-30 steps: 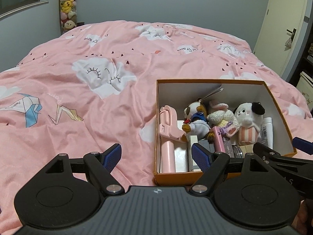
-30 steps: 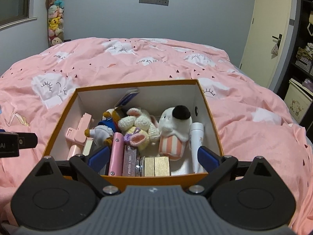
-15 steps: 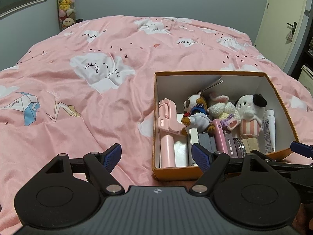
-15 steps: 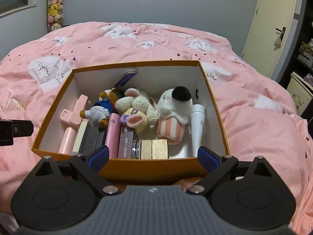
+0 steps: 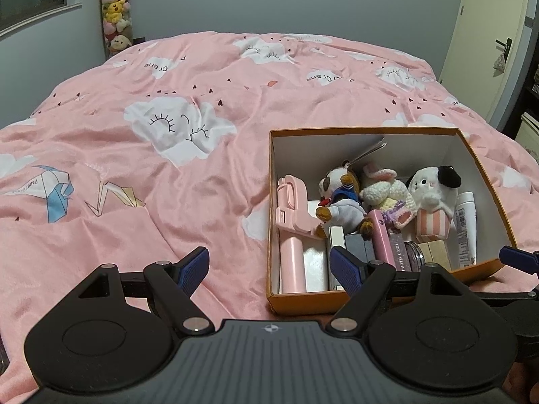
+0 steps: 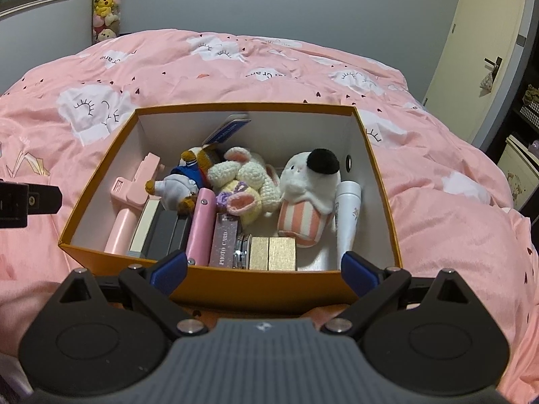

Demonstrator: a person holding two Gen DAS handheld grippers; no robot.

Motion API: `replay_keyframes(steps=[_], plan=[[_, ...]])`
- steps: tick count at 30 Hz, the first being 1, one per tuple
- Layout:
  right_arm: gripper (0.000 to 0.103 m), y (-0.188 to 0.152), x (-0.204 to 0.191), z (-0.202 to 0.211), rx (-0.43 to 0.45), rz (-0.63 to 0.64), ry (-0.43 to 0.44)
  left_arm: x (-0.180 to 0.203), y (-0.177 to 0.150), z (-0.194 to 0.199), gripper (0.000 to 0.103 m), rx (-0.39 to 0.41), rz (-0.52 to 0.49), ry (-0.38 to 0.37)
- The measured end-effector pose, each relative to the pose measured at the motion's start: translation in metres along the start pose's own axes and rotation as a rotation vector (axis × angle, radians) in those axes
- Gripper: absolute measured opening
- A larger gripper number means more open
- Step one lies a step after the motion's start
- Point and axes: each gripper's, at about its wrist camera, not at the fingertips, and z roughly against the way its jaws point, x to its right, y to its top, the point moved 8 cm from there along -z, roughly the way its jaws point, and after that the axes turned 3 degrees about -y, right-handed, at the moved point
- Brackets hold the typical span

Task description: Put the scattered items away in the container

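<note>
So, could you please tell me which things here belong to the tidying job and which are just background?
Job: orange box; white plush; crochet bunny; pink case.
Background: pink duvet; hanging plush column; door.

A: What does the orange box [image 6: 232,286] conceal?
B: Its near wall hides the lower ends of the pink case [image 6: 198,225] and white tube [image 6: 348,215].

A: And at the frame edges?
B: The left gripper [image 6: 30,198] is cut off; the card's [image 6: 229,131] print is too blurred to read.
</note>
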Motion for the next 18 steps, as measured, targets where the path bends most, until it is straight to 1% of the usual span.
replay_keyframes(steps=[3, 10, 18], plan=[[0.099, 0.0, 0.0, 0.0, 0.001, 0.002, 0.001, 0.0, 0.0, 0.0, 0.093, 0.0, 0.0, 0.001], [0.1, 0.003, -0.009, 0.008, 0.049, 0.057, 0.005, -0.001, 0.002, 0.001, 0.093, 0.004, -0.002, 0.007], [0.1, 0.0, -0.009, 0.006, 0.025, 0.049, 0.013, -0.001, 0.001, 0.0, 0.093, -0.004, -0.006, 0.013]])
